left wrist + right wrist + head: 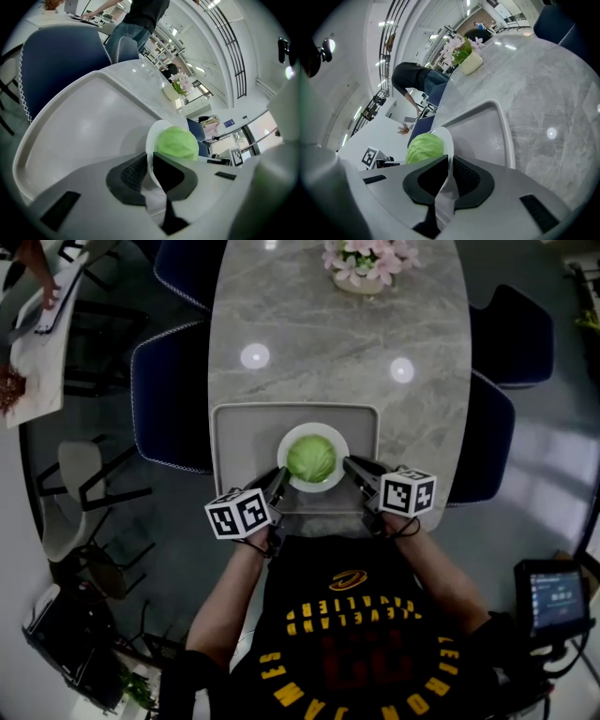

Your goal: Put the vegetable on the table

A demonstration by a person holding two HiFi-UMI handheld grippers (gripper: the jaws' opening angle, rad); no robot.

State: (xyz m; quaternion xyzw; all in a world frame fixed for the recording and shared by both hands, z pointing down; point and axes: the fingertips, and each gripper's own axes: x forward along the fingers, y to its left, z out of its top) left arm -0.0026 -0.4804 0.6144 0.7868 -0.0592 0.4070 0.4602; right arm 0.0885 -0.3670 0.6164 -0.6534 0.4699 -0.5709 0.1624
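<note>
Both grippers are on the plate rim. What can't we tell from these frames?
- Whether the plate is resting on the tray or lifted: the head view looks straight down, and in both gripper views the jaw bodies hide its underside.
- Tray's near corners: head view, covered by the left gripper and right gripper.
- Base of the cabbage: both gripper views, behind the plate rim.
- Flowers: cut off by the head view's top edge.

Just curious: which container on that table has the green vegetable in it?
The round white plate, clamped by the left hand-held gripper and right hand-held gripper, holds the cabbage. The tray lies beneath it; the far pot holds pink flowers.
</note>
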